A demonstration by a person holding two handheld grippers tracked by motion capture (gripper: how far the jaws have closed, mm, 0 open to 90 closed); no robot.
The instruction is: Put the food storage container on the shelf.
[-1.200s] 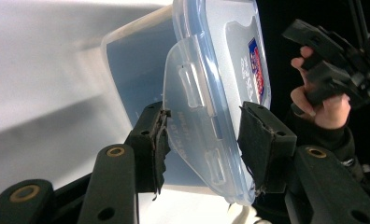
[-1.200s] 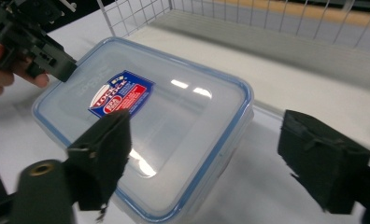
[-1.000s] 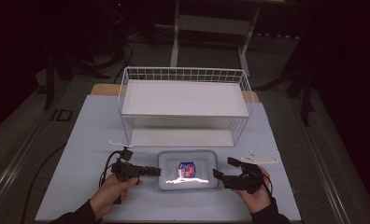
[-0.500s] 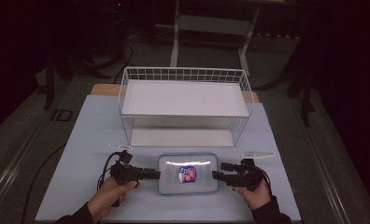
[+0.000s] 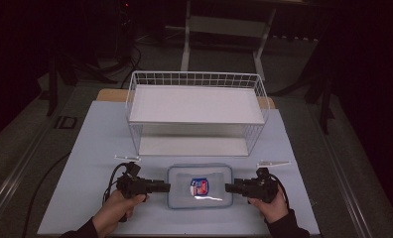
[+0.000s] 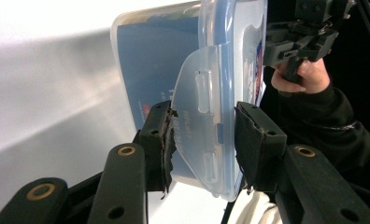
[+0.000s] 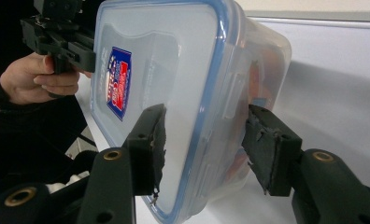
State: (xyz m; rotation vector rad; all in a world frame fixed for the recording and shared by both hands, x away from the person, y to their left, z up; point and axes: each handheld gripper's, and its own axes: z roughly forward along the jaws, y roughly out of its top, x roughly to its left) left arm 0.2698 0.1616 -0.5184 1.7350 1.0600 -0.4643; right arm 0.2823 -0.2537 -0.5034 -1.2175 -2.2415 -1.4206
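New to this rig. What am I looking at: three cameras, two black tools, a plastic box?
No robot here: a person holds a two-jaw tool in each hand. The high view looks down on the table; the other two cameras ride on the tools and look along their jaws.

On the table stand a white wire rack and, nearer the person, a clear lidded box with a blue-rimmed lid and a red and blue label.

The left claw is shut on the box's left end, over the lid's locking flap. The right claw straddles the right end; its jaws have just been closing, but its pads do not visibly press on the box yet.
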